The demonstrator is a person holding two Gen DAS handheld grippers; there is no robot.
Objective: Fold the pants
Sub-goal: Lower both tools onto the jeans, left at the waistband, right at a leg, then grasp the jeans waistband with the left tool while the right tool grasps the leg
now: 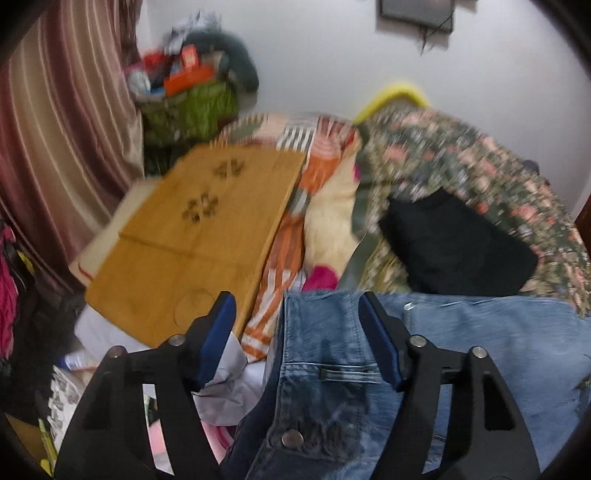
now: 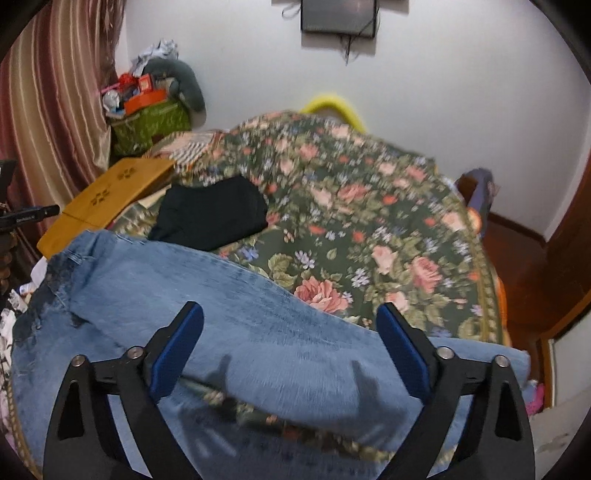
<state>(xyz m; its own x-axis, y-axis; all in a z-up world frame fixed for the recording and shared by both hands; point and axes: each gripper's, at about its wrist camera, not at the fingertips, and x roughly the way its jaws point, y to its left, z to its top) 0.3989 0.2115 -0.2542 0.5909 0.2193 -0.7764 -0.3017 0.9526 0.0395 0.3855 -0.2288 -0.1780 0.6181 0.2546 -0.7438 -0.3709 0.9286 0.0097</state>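
While the left wrist view is smeared by blur, it shows the left gripper [image 1: 297, 306] with its two blue-padded fingers spread wide, gripping nothing. Between and below them lie the blue jeans [image 1: 369, 373], waistband end toward this camera, with a belt loop [image 1: 349, 373] and a metal rivet [image 1: 292, 438] showing. The denim runs off to the right of the frame. Beyond the jeans sits a folded black garment [image 1: 458, 243] on the floral bedspread [image 1: 443, 162]. To the left of it a yellow-brown board [image 1: 195, 236] with flower cut-outs lies flat beside an orange striped cloth [image 1: 284, 258]. A green bag [image 1: 188, 110] heaped with clutter stands against the white wall, next to a striped curtain [image 1: 55, 140].

In the right wrist view, the right gripper [image 2: 290, 317] is also spread wide, its fingers apart and closed on nothing. The jeans [image 2: 221, 306] stretch across the near part of the floral bedspread [image 2: 369, 206] from the left edge to the right, one leg lying over the other with a strip of the bedspread showing between them near the camera. The fingers' shadows fall on the denim. The black garment [image 2: 214, 214] lies just beyond the jeans, apparently touching their upper edge. The board [image 2: 107, 203] is to the left, and a dark framed panel [image 2: 338, 16] hangs on the wall above.
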